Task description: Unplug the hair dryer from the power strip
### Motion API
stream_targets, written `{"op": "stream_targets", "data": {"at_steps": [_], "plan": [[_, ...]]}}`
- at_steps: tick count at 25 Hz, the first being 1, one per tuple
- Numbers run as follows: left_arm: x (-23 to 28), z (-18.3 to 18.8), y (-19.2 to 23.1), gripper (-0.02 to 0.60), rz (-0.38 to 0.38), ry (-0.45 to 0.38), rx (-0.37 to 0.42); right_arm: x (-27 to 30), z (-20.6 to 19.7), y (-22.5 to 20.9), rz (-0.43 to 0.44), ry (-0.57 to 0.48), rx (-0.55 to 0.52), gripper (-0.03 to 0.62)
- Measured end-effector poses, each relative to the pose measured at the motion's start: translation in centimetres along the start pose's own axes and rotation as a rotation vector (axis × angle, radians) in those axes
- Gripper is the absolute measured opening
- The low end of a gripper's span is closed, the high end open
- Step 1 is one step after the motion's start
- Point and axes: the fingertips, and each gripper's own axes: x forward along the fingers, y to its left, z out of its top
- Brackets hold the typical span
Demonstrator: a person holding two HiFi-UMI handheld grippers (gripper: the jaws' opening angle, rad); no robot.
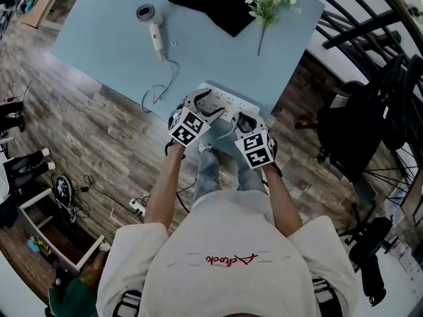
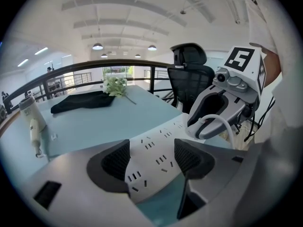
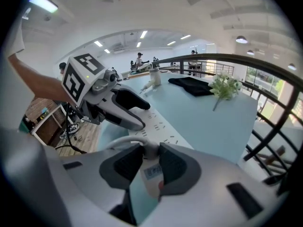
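The right gripper has its jaws drawn in on a white plug that carries a small printed label, both pads pressing its sides, and a white cord arcs out of the plug's top toward the left. Whether the prongs are seated in a socket cannot be told. Just beside it, the left gripper straddles the other end of the power strip, with its dark ribbed pads closed against the strip's two long sides. The strip is a long white bar with rows of slotted sockets on top. It lies flat along the edge of the pale blue table nearest the person, close to one corner. The hair dryer lies well beyond the strip and to its left. It is white with a grey round head, and its cord runs in loose loops back toward the strip. Farther from the strip, at the table's far edge, lie a black cloth and a sprig of white flowers. Open table top spreads between the strip and these things. Grey-brown wood floor surrounds the table, a black office chair stands to the right of the strip, and a dark railing curves behind it.
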Motion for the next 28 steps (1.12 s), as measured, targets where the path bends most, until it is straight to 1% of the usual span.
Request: {"op": "stream_targets", "data": {"at_steps": [6, 9, 14, 17, 19, 21, 23, 25, 28], "plan": [[-0.1, 0.1, 0.0, 0.287, -0.004, -0.003, 0.01, 0.2, 0.4, -0.2, 0.042, 0.015, 0.07, 0.121], [-0.1, 0.0, 0.0, 0.287, -0.002, 0.0, 0.006, 0.1, 0.4, -0.1, 0.039, 0.045, 0.038, 0.121], [-0.1, 0.0, 0.0, 0.288, -0.006, 0.001, 0.001, -0.1, 0.3, 0.1, 0.024, 0.053, -0.008, 0.121], [0.0, 0.0, -0.1, 0.288, -0.006, 0.001, 0.002, -0.9, 1.4, 0.0, 0.007, 0.017, -0.01, 0.121], [0.1, 0.0, 0.1, 0.288, -0.003, -0.001, 0.005, -1.4, 2.9, -0.2, -0.015, -0.006, -0.041, 0.121], [0.1, 0.0, 0.1, 0.288, -0.004, 0.004, 0.002, -1.3, 3.4, -0.2, -0.003, -0.011, -0.065, 0.121], [0.0, -0.1, -0.2, 0.288, -0.01, 0.011, -0.003, -1.3, 3.0, -0.2, 0.011, -0.01, -0.044, 0.121], [-0.2, 0.3, -0.3, 0.287, -0.007, -0.005, -0.007, -1.4, 2.7, -0.3, 0.009, -0.012, -0.026, 0.121], [-1.0, 1.7, -0.1, 0.287, 0.025, -0.078, -0.047, -1.5, 2.2, -0.6, 0.005, -0.018, -0.008, 0.121]]}}
